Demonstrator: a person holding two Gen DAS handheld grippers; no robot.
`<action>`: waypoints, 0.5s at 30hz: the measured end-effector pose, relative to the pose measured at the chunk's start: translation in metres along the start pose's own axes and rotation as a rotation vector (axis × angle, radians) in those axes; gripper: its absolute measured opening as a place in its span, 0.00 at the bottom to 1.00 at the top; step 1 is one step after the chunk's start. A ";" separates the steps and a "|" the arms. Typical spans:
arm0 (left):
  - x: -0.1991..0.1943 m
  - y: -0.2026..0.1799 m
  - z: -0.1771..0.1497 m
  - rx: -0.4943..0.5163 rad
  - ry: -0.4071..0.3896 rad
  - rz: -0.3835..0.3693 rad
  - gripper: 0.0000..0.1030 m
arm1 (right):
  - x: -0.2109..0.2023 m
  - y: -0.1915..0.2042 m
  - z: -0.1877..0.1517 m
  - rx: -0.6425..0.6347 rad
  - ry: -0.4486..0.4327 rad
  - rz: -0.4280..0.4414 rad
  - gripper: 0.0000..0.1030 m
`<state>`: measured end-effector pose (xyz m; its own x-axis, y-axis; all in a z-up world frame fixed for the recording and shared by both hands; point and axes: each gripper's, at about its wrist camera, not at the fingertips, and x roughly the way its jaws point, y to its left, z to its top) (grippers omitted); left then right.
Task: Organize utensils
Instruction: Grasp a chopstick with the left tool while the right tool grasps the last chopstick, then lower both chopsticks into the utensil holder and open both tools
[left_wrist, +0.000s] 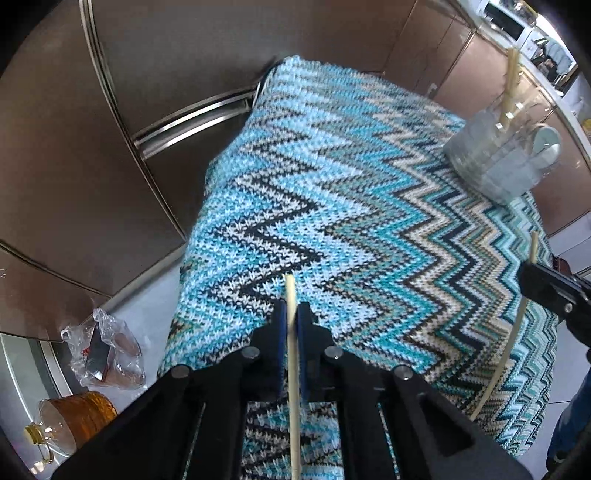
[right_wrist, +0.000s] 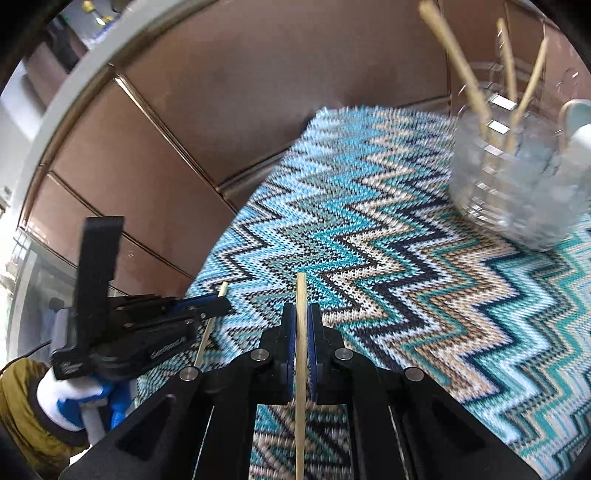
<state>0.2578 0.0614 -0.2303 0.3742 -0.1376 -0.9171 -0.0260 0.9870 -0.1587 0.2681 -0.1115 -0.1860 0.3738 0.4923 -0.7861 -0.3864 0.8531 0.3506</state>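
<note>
Both tools are matte black plastic, angular frames with cut-out slots along the sides. Left gripper (left_wrist: 292, 317): 2 narrow fingers lined with blue pads (left_wrist: 281, 332), 4 round silver pivot pins on the linkage arms. Right gripper (right_wrist: 301, 321): same build, 2 fingers with blue pads (right_wrist: 313, 332), 4 silver pins. From the right wrist view the left unit's side shows small screws, faint white lettering on the black body, a flat black upright plate on top, and a white and blue handle (right_wrist: 79, 400). Person's sleeve (right_wrist: 22, 398) is mustard-olive fabric. In the left wrist view, blue denim (left_wrist: 570, 417) at the right edge.
</note>
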 end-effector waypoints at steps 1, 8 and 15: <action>-0.008 -0.001 -0.003 0.007 -0.026 -0.001 0.05 | -0.009 0.002 -0.004 -0.004 -0.017 0.002 0.06; -0.055 -0.006 -0.019 0.019 -0.175 -0.036 0.05 | -0.056 0.010 -0.031 -0.027 -0.131 -0.001 0.06; -0.102 -0.018 -0.042 0.032 -0.315 -0.073 0.05 | -0.099 0.024 -0.064 -0.063 -0.226 -0.023 0.06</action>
<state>0.1815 0.0543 -0.1497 0.6428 -0.1802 -0.7446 0.0386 0.9783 -0.2035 0.1677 -0.1506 -0.1323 0.5598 0.5049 -0.6571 -0.4248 0.8557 0.2956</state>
